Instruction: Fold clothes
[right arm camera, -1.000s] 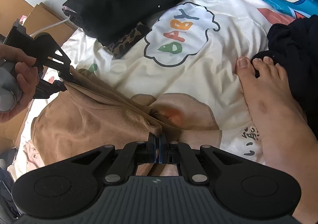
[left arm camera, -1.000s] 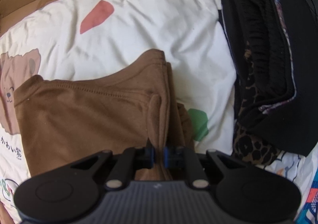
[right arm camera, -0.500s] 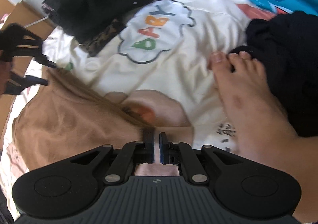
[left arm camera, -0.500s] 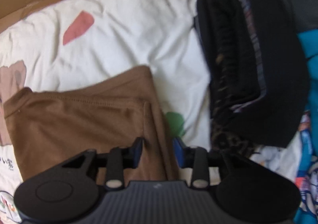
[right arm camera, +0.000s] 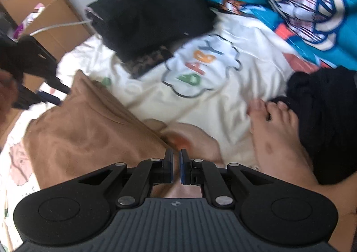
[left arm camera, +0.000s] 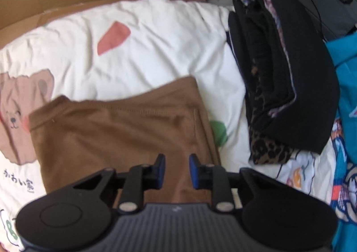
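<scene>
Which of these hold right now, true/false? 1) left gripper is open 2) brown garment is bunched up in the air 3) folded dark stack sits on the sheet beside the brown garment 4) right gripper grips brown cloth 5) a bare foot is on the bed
1) True: the left gripper has its jaws apart with nothing between them.
2) False: the brown garment lies flat on the printed sheet.
3) True: the dark stack rests on the sheet, apart from the garment.
4) False: the right gripper shows a narrow empty gap.
5) True: the bare foot rests on the sheet.
</scene>
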`<state>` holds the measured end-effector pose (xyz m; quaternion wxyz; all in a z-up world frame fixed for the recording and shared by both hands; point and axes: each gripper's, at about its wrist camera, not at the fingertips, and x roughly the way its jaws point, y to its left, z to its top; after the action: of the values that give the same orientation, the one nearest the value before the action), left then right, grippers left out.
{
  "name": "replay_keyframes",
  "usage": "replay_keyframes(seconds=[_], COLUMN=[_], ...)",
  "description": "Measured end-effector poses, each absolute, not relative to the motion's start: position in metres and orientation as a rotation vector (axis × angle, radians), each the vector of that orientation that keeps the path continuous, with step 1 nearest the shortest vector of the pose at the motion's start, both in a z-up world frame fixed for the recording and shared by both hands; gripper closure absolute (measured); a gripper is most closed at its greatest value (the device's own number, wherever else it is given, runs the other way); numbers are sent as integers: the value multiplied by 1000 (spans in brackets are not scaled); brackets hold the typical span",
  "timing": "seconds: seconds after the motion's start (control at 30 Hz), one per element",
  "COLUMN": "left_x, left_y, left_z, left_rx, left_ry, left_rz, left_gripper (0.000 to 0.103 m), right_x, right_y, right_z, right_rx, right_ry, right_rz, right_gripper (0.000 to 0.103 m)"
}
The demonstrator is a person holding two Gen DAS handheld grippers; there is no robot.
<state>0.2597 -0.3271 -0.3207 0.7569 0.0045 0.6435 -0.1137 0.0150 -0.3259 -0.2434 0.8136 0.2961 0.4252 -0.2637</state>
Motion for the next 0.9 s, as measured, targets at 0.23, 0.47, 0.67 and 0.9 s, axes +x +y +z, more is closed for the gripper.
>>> replay_keyframes(seconds=[0.23, 0.47, 0.67, 0.9], left_x=[253, 266, 286, 301], left_y=[-339, -353, -346, -305], left_z=[-352, -372, -377, -341], left_rx=[-7, 23, -25, -90], left_ry=[1435, 1372, 1325, 1242], left_rz=[-351, -396, -383, -365], left_gripper=[82, 81, 78, 76], right_x=[35, 33, 28, 22], right_y=[-314, -315, -318, -312], right_z=[-256, -286, -294, -274], right_rx=[631, 678, 660, 617], right_ry=[916, 995, 1039, 969], right_rz=[-451, -541, -617, -595], right_gripper=[85, 79, 78, 77])
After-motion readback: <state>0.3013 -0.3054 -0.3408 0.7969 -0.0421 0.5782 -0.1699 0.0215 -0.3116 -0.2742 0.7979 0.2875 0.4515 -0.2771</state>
